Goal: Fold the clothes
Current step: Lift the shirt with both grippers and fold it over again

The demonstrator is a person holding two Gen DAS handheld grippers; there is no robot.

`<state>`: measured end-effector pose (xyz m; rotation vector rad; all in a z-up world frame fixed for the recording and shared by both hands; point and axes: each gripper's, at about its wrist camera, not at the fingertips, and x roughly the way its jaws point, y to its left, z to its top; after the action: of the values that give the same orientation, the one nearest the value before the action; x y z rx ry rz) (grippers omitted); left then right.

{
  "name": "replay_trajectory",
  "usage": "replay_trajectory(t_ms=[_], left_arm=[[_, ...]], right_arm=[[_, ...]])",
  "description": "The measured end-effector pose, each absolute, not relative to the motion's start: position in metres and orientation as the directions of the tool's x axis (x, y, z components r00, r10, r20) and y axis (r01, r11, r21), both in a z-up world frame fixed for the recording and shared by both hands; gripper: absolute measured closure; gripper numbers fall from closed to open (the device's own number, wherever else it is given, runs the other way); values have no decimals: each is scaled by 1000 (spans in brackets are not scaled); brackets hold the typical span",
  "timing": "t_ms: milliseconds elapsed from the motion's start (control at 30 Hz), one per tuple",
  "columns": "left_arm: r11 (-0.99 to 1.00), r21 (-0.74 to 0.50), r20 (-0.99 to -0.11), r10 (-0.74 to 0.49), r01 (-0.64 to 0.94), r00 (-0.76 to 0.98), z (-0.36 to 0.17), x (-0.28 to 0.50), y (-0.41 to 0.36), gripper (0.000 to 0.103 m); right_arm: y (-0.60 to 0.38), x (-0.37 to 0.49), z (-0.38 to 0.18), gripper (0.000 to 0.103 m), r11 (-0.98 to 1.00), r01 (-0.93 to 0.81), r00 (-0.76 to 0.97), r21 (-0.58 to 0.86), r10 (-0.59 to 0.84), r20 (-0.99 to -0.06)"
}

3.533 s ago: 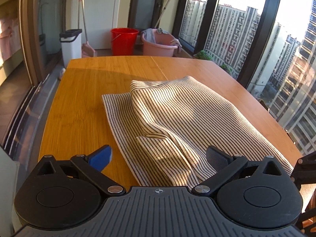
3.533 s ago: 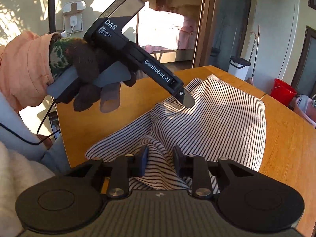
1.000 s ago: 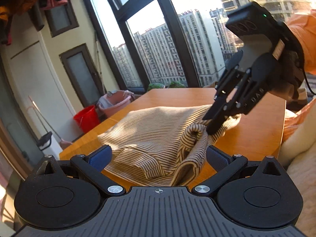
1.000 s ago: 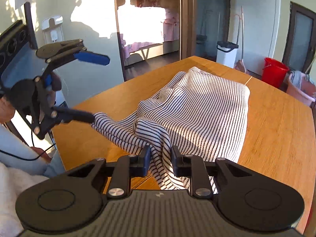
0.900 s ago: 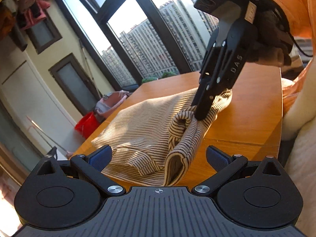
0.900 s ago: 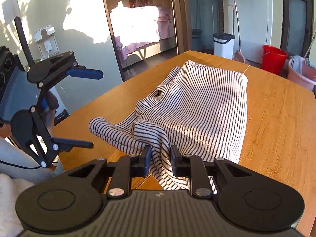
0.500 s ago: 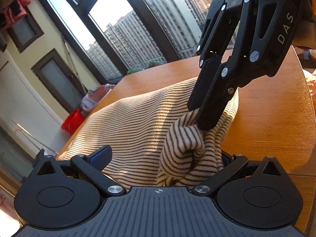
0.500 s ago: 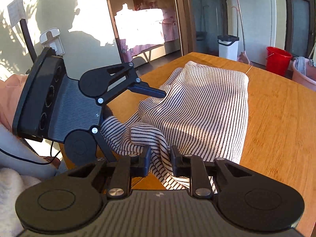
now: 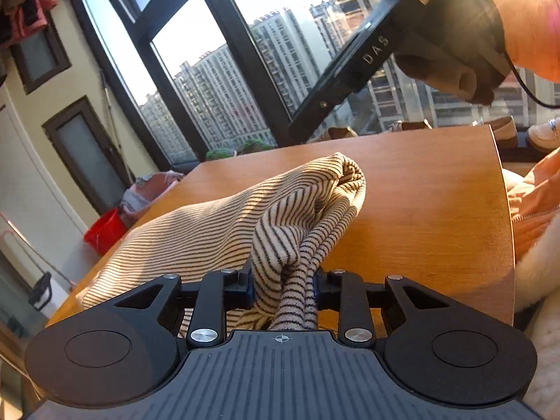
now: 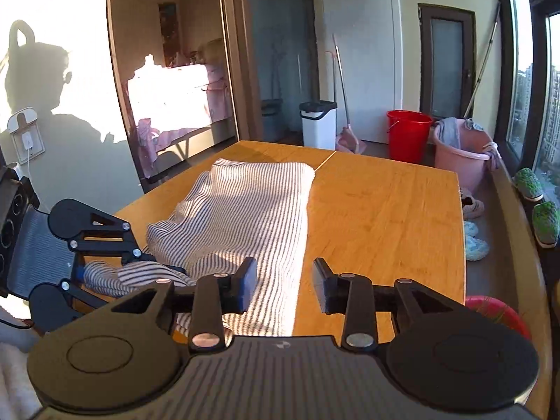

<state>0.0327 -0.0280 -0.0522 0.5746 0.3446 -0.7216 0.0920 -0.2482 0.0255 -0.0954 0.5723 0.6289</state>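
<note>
Left gripper [image 9: 282,281]: jaws just closed in, now pinching bunched corner of striped garment [image 9: 217,234]; fabric fold rises between pads. Right gripper [image 10: 284,285]: jaws just opened, now spread, nothing between; garment edge lies below and left of them. Garment rest spread flat on desk [image 10: 385,210], reaching toward far edge. Beyond desk: red bucket [image 10: 407,134], pink tub [image 10: 458,161].
</note>
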Motion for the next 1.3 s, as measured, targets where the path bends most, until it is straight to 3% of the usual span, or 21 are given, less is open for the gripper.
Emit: replay_trajectory(t_ms=[100, 133, 200, 267, 400, 600, 700, 800, 833, 1000, 1067, 1167, 1300], left_arm=[[688, 203, -440, -571, 696, 693, -27, 44, 2, 73], [704, 147, -428, -588, 694, 687, -21, 47, 13, 73], [726, 43, -403, -616, 687, 676, -10, 54, 35, 73], [727, 7, -392, -629, 686, 671, -3, 56, 49, 72], [723, 18, -409, -625, 691, 665, 3, 49, 60, 71], [713, 44, -450, -611, 700, 651, -4, 42, 67, 71], [713, 19, -469, -613, 701, 636, -11, 39, 74, 71], [691, 21, -499, -619, 723, 606, -16, 30, 72, 70], [682, 19, -506, -625, 731, 595, -17, 26, 71, 70], [591, -84, -482, -729, 802, 487, 1, 7, 79, 66], [560, -142, -437, -775, 816, 457, 12, 6, 83, 58], [531, -248, -341, -831, 810, 440, 29, 15, 95, 45], [558, -373, -246, -830, 741, 501, 31, 45, 110, 31]], right_arm=[[-259, 87, 21, 60, 817, -574, 685, 52, 514, -517], [-259, 83, 19, 54, 812, -584, 689, 29, 514, -511], [-248, 72, 13, 45, 793, -604, 722, -81, 501, -478], [-234, 60, 6, 45, 764, -608, 762, -215, 487, -426], [-182, 46, -7, 41, 601, -582, 808, -547, 504, -306], [-127, 63, -35, 35, 330, -486, 778, -810, 585, -229], [-110, 68, -51, 36, 184, -500, 726, -846, 622, -294], [-95, 60, -56, 60, 73, -629, 629, -774, 633, -452], [-93, 55, -55, 64, 53, -672, 597, -739, 629, -498], [-104, 26, -18, 66, 44, -843, 434, -537, 644, -630], [-111, 22, 8, 66, 82, -914, 347, -397, 665, -661], [-129, 35, 46, 66, 171, -981, 189, -91, 743, -642], [-151, 77, 68, 66, 271, -924, 102, 271, 856, -507]])
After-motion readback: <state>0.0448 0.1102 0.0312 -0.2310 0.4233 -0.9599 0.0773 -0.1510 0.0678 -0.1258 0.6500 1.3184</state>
